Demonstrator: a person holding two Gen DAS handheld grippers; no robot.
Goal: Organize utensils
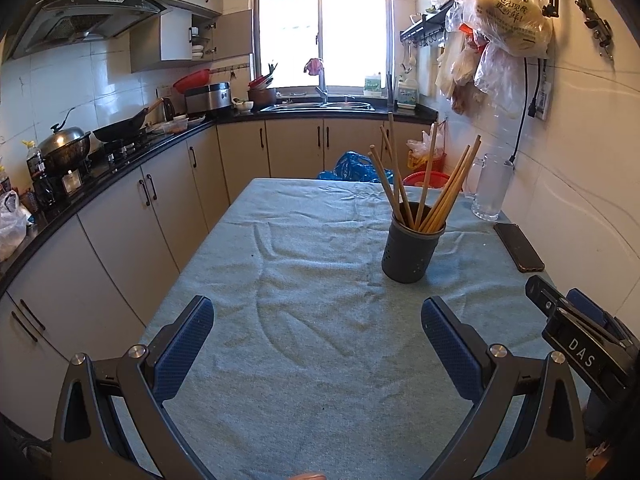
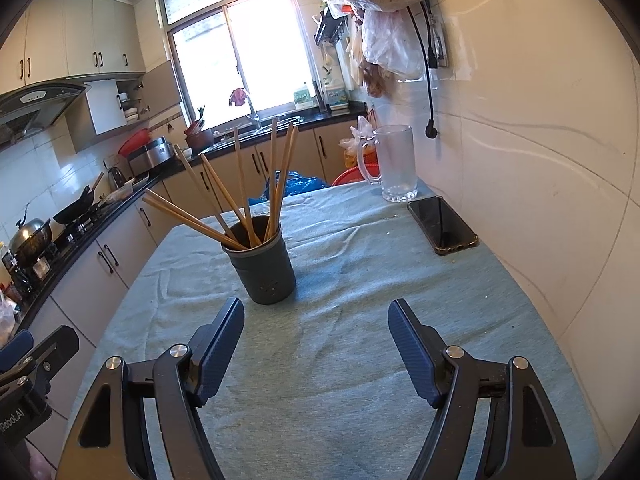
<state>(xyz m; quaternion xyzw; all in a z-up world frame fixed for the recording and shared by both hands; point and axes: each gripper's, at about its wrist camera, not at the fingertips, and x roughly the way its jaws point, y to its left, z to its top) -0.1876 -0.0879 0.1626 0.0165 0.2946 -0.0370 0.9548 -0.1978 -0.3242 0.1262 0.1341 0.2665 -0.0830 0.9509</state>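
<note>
A dark grey holder (image 1: pixel 412 246) (image 2: pixel 264 270) stands upright on the teal cloth, with several wooden chopsticks (image 1: pixel 430 188) (image 2: pixel 224 196) fanning out of its mouth. My left gripper (image 1: pixel 318 320) hovers over the cloth's near part, open and empty, the holder ahead and to its right. My right gripper (image 2: pixel 316 322) is also open with nothing between its blue pads, and the holder sits just beyond its left finger (image 2: pixel 218 350). The right gripper's body (image 1: pixel 580 340) shows at the left view's right edge; the left gripper's body (image 2: pixel 28 372) shows at the right view's left edge.
A glass mug (image 1: pixel 490 186) (image 2: pixel 394 164) and a dark phone (image 1: pixel 519 246) (image 2: pixel 442 224) lie near the tiled wall on the right. Kitchen counter (image 1: pixel 120 168) with wok and pots runs along the left. Plastic bags (image 1: pixel 504 20) hang on the wall above.
</note>
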